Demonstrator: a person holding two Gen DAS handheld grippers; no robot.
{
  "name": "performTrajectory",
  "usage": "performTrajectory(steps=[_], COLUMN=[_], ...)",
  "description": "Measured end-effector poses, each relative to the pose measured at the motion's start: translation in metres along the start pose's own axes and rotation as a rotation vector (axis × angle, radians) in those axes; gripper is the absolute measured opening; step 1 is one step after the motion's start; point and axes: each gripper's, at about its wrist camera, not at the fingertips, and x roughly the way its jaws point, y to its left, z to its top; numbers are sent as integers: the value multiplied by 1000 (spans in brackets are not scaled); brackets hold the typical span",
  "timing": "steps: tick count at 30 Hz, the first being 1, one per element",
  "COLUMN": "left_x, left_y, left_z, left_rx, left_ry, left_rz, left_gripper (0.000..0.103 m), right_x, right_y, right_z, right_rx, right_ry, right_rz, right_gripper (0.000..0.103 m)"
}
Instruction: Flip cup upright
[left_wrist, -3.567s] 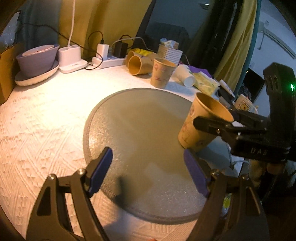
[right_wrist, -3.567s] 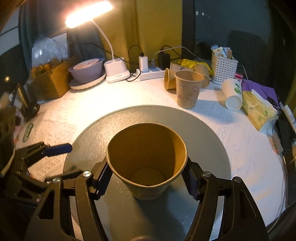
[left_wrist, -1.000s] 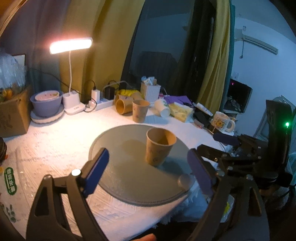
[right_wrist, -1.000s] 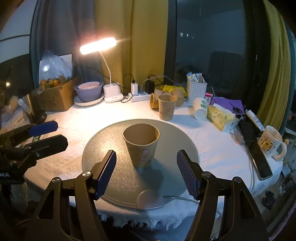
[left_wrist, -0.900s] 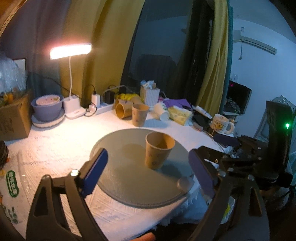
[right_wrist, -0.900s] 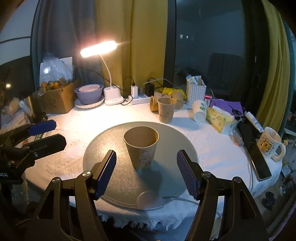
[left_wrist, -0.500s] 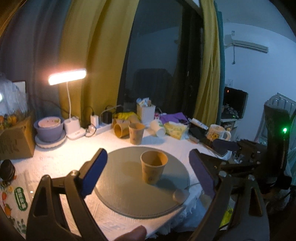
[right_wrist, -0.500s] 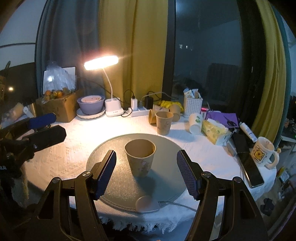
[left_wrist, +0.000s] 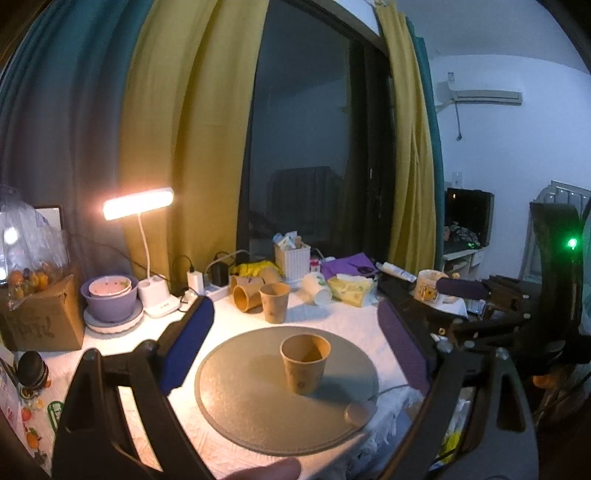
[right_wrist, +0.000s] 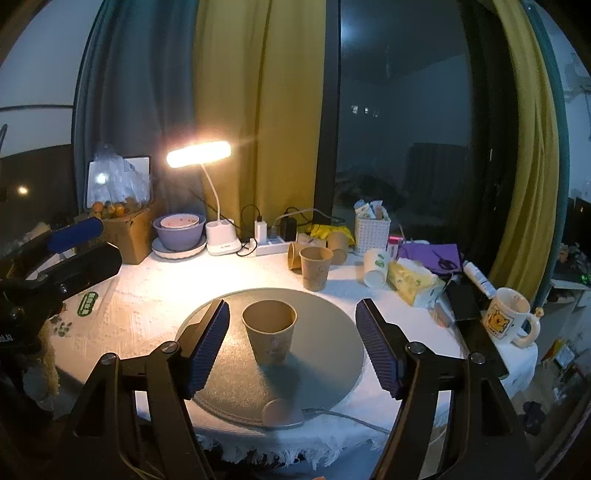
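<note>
Cup: brown paper cup (right_wrist: 270, 332) stands upright, mouth up, mid grey round mat (right_wrist: 332, 332). Right gripper (right_wrist: 291, 345) and left gripper (left_wrist: 293, 341) both wide, empty, clear of it. Task judged complete; no further move needed.

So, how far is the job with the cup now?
It looks done: the paper cup stands upright, mouth up, on the grey round mat. Nothing is in hand; the right gripper and left gripper are both open, jaws away from the cup. Nothing visible is left.
</note>
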Motion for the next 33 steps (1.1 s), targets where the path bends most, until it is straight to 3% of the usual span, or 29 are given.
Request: performTrajectory(steps=[9, 33], left_x=[-5, -4], left_y=[3, -1], left_z=[1, -5], left_rx=[-15, -25], left_ry=[-10, 7], left_rz=[0, -1], left_gripper=[91, 91], right_x=[-14, -10], right_y=[1, 3], right_z=[7, 3], right_rx=[-5, -6], right_ry=[-40, -28], right_rz=[-2, 5], right_gripper=[74, 74])
